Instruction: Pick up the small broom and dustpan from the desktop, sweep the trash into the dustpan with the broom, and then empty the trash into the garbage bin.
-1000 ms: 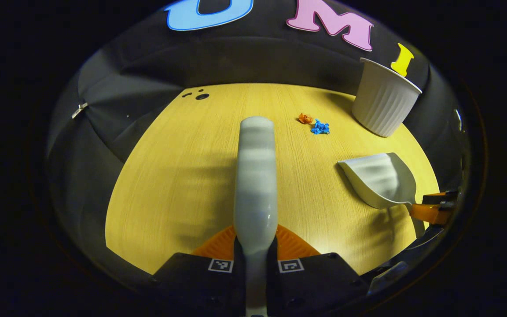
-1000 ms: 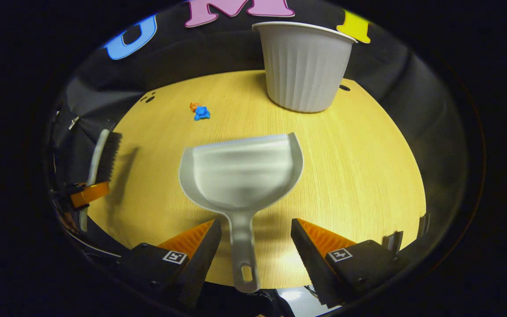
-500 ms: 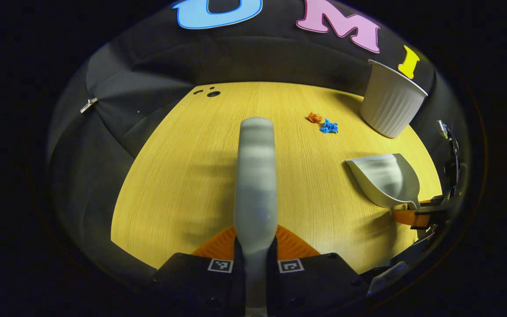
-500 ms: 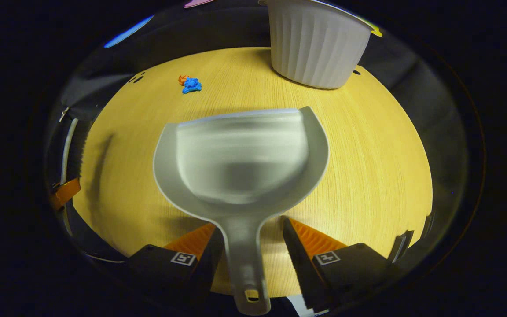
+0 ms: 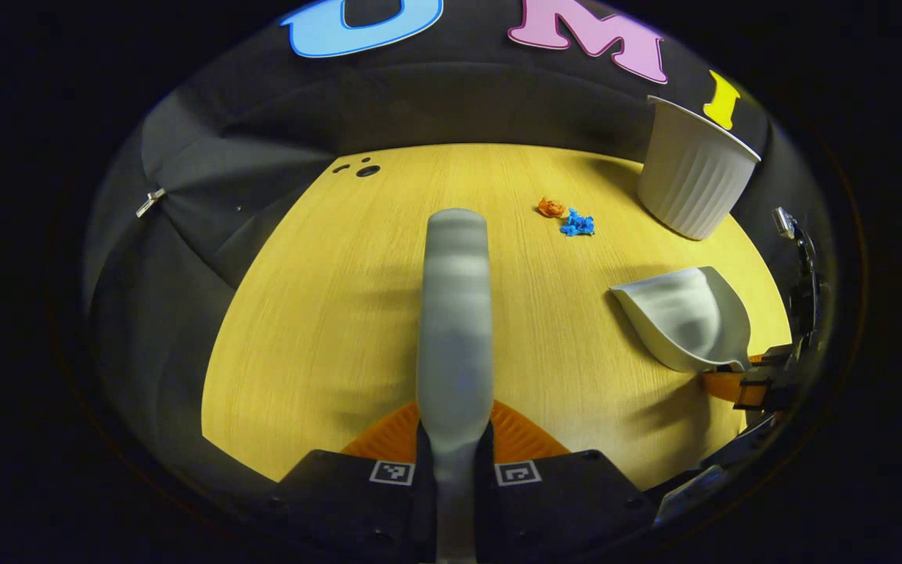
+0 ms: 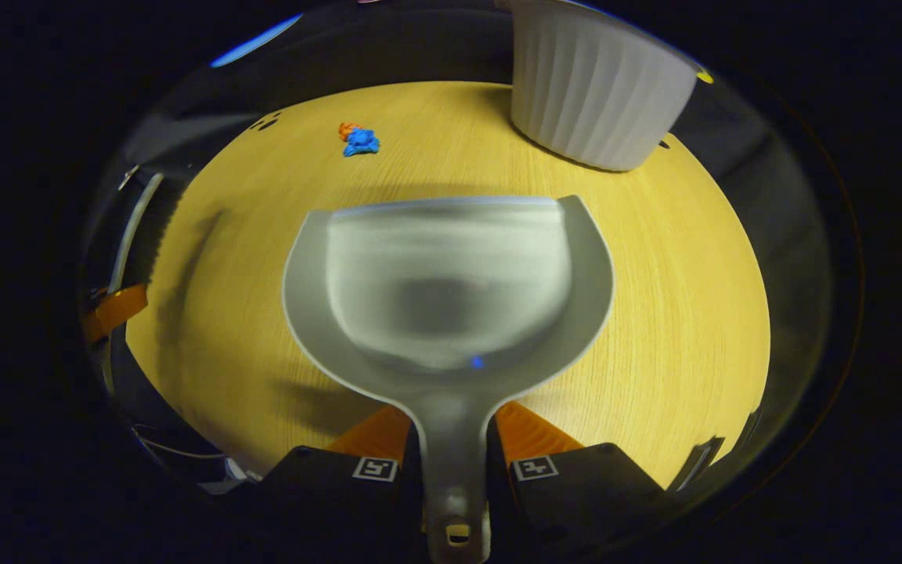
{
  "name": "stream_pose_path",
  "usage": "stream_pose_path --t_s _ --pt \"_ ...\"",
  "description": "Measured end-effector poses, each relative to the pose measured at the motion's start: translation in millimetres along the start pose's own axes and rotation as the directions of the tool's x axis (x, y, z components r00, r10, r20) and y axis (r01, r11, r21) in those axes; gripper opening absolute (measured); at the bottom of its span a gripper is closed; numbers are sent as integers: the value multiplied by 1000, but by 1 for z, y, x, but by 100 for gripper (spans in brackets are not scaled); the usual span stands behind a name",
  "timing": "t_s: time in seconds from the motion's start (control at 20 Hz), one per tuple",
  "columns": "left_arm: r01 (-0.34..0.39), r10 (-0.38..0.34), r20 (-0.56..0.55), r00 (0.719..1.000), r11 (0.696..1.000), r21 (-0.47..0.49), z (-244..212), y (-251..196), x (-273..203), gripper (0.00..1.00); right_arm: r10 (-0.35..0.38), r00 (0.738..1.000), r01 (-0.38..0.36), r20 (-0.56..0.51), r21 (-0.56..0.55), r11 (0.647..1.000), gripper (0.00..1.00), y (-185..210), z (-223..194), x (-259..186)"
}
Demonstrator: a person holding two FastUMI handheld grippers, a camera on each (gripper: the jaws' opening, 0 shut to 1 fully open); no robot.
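Note:
In the left gripper view, my left gripper is shut on the white handle of the small broom, which sticks out forward over the wooden desktop. In the right gripper view, my right gripper is shut on the handle of the grey dustpan, whose mouth faces away from me. The same dustpan appears at the right of the left gripper view. An orange scrap and a blue scrap of trash lie together far out on the desk. The trash sits at the upper left of the right gripper view.
A white ribbed garbage bin stands at the desk's far right; the bin is beyond the dustpan. Small dark holes mark the far left of the desktop. The broom shows at the left edge of the right gripper view.
My right gripper has closed its fingers onto the dustpan handle after moving forward around it. The left gripper keeps its hold on the broom and has barely shifted.

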State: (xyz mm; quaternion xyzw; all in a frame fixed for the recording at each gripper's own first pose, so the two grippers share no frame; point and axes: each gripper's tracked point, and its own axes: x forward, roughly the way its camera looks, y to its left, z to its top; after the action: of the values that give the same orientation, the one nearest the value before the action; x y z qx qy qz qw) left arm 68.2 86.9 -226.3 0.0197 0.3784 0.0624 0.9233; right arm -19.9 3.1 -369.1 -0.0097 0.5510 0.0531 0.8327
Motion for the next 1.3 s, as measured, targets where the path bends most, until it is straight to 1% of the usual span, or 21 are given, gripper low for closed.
stream_pose_path --t_s 0.05,0.1,0.15,0.2,0.25,0.3,0.35,0.4,0.5,0.55,0.6,0.9,1.0,1.05,1.2,1.25,1.3 --pt "16 -16 -6 1000 1000 -3 7 -5 6 23 32 999 -32 -11 -12 999 38 0 0 0" --pt "29 -29 -11 1000 1000 -6 12 -8 12 20 59 998 -60 -19 -25 998 36 0 -1 1" --pt "44 -44 -15 999 999 -4 21 -11 18 20 79 996 -79 -29 -23 997 35 -1 0 1" --pt "57 -57 -17 998 998 6 30 -13 24 23 93 995 -93 -40 -21 995 35 -2 -2 0" --pt "62 -61 -19 998 998 25 41 -14 32 23 95 994 -97 -47 -27 995 35 -3 -2 -1" --pt "61 -61 -20 998 997 43 50 -14 40 26 87 995 -89 -47 -55 995 34 -6 -2 -1" --pt "61 -60 -18 998 997 56 62 -16 48 23 78 996 -82 -42 -99 992 30 -12 0 -1" --pt "66 -65 -19 998 996 64 73 -17 55 23 79 996 -83 -39 -126 988 35 -16 1 0" --pt "64 -63 -20 998 995 75 93 -18 70 23 90 995 -95 -45 -130 987 34 -20 0 -1" --pt "61 -59 -22 998 994 90 103 -19 78 23 89 995 -94 -43 -141 985 30 -23 1 -1" --pt "56 -53 -29 998 992 112 111 -18 87 23 89 995 -95 -41 -151 984 35 -25 1 0" --pt "65 -46 -79 996 964 260 153 -26 141 24 106 993 -114 -51 -193 975 34 -35 2 -3" --pt "83 -54 -97 994 944 320 163 -34 156 23 112 992 -121 -56 -204 971 34 -37 2 -1" --pt "89 -55 -101 993 925 369 169 -39 162 23 114 992 -123 -55 -212 969 34 -37 3 -1" --pt "141 -92 -123 988 854 501 177 -61 172 23 121 991 -132 -62 -221 966 34 -41 4 0" --pt "160 -106 -132 986 830 534 177 -68 173 23 123 990 -134 -65 -225 965 30 -42 4 0" --pt "186 -124 -147 981 808 559 174 -75 172 24 123 990 -135 -64 -233 963 34 -42 4 -1"
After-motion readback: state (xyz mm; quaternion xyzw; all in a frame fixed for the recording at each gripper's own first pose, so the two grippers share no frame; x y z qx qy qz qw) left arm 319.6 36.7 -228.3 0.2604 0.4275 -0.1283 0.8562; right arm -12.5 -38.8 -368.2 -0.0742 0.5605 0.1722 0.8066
